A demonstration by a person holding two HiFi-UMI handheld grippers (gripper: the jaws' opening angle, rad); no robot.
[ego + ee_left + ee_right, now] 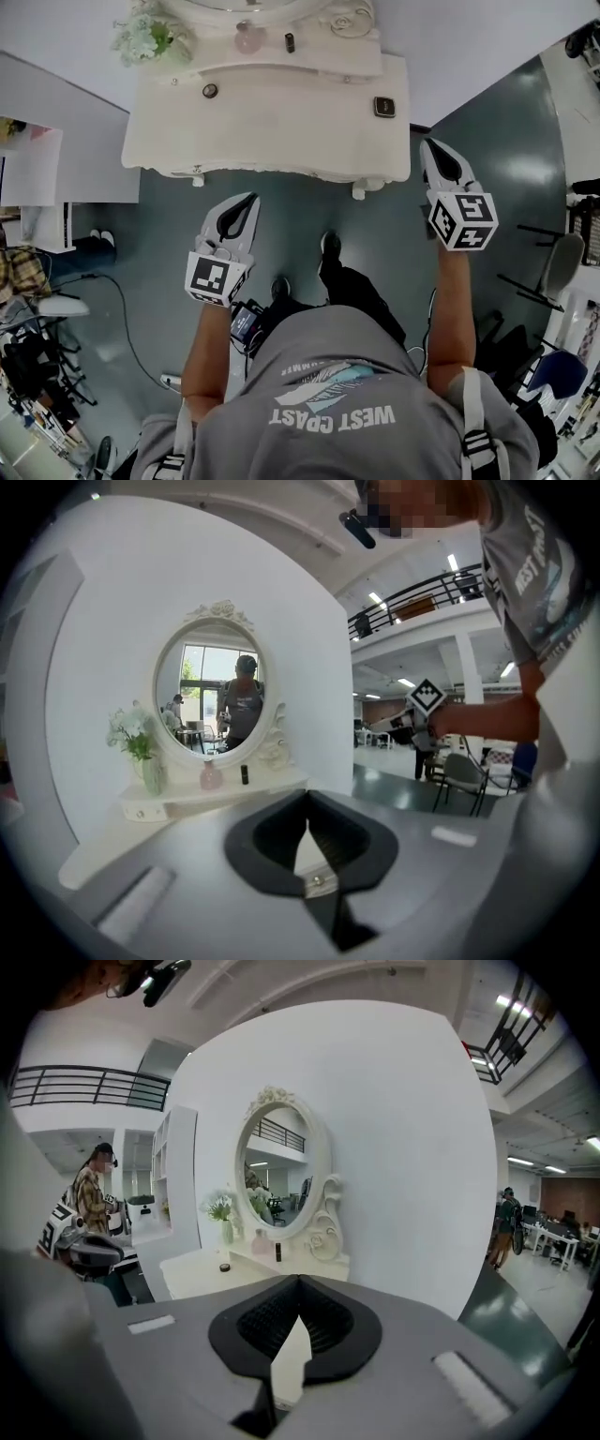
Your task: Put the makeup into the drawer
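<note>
A white vanity table (272, 131) stands ahead of me against the wall. On its top lie a small round dark pot (210, 91) and a square dark compact (384, 106). A pink bottle (248, 37) and a black lipstick (290, 42) stand on the raised shelf under the oval mirror (208, 691). My left gripper (249, 199) is shut and empty, short of the table's front edge. My right gripper (427, 144) is shut and empty beside the table's right front corner. The pink bottle (260, 1241) and lipstick (277, 1252) also show in the right gripper view.
A vase of white flowers (145, 39) stands at the shelf's left end. A white cabinet (56, 141) is left of the table, with cables and clutter on the floor. Chairs (553, 267) stand at the right. The person's feet (328, 248) are on the dark floor.
</note>
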